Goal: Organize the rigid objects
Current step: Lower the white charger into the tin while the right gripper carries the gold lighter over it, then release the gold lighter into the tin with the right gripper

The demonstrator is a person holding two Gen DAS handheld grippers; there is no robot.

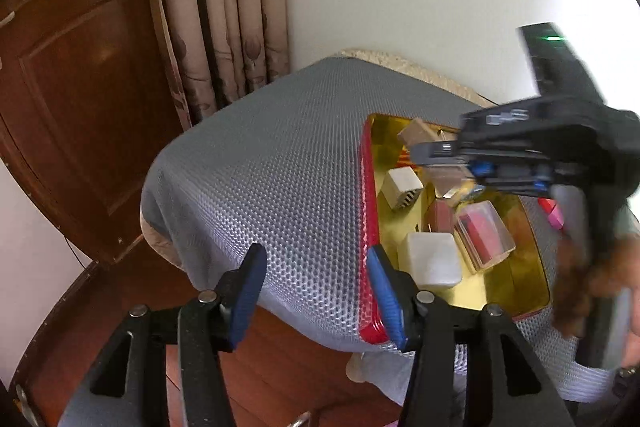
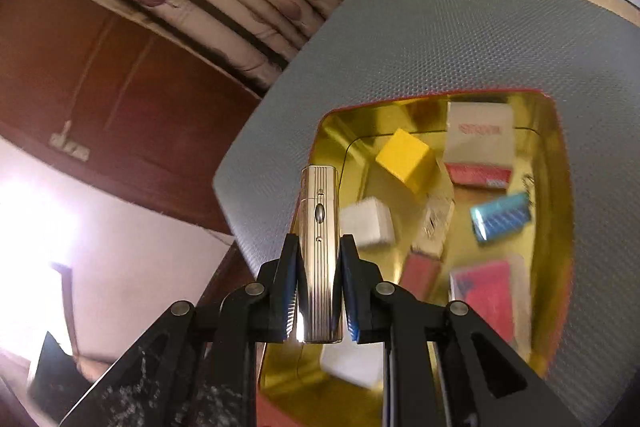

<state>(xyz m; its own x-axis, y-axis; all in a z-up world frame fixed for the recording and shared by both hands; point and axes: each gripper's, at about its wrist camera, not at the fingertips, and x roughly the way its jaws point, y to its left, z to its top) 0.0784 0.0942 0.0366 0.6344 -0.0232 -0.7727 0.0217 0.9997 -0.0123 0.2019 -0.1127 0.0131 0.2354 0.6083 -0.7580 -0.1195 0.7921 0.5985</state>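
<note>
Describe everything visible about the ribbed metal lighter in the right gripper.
The lighter is a slim, pale-gold metal case with fine lengthwise ribs, a lid seam and a small oval button on its narrow face. It stands lengthwise along the fingers, top pointing away from the camera. The right gripper is shut on it, blue pads pressing both broad sides. It hangs above the near-left edge of the gold-lined tin, touching nothing else.
</note>
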